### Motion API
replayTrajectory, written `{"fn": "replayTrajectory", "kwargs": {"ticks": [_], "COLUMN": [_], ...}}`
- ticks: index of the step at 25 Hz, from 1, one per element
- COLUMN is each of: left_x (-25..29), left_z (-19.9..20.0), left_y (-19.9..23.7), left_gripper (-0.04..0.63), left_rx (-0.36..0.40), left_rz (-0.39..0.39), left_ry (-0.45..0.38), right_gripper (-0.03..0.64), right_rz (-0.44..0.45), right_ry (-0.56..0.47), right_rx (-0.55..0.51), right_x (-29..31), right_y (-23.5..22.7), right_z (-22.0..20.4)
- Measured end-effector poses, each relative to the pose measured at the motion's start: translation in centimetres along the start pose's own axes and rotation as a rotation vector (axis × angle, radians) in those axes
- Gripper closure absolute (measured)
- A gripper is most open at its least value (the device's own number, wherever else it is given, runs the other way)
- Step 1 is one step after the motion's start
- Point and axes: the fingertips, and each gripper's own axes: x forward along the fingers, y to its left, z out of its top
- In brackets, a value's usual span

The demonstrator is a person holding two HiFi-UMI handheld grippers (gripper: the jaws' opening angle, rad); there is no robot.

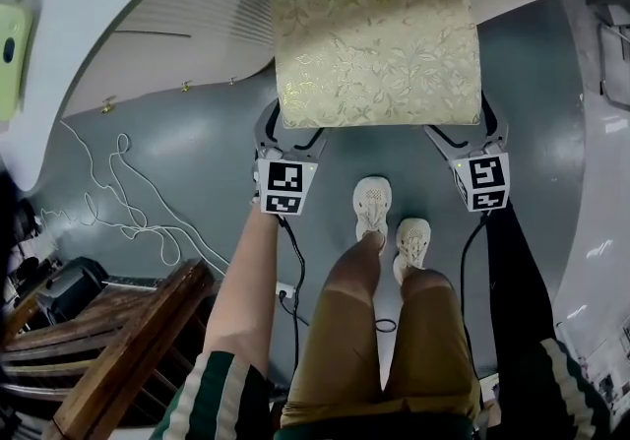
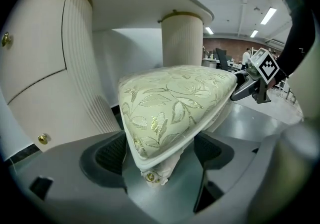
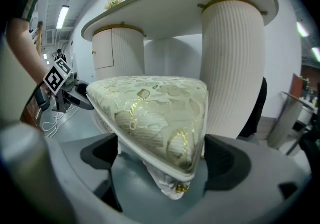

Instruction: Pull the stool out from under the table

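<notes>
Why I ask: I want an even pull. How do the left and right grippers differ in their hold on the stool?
The left gripper grips the stool's near left corner; the right gripper grips its near right corner. The left gripper is held by a bare forearm; the right gripper by an arm in a black sleeve. Shared: each has its jaws closed around one stool corner, roughly level with each other in the head view.

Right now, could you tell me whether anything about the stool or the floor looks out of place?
Nothing stands out. The stool sits square and level, the left gripper and right gripper holding its near corners. Only a loose white cable trails across the floor, left.
</notes>
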Motion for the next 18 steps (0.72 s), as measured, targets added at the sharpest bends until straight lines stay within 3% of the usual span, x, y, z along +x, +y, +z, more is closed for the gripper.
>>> {"fn": "replayTrajectory", "kwargs": {"ticks": [8,13,18], "left_x": [-0.06,-0.09,-0.52], "left_z": [0.26,0.1,-0.06], "left_y": [-0.01,0.01,-0.2], "left_gripper": [0.183,0.184,0.187], "left_rx": [0.011,0.006,-0.004], "left_rz": [-0.027,-0.001,0.012], "left_ry": [0.014,0.08,0.135], "right_gripper": [0.078,0.134,0.144], "right_rz": [0.027,0.003,-0.015], "right_ry": [0.014,0.052,0.089], "right_rx": [-0.019,-0.037,-0.045], "right_x": [-0.04,-0.25,-0.49], "right_y": [-0.21,-0.67,-0.76], "right_z": [-0.03,-0.46,-0.37]}}
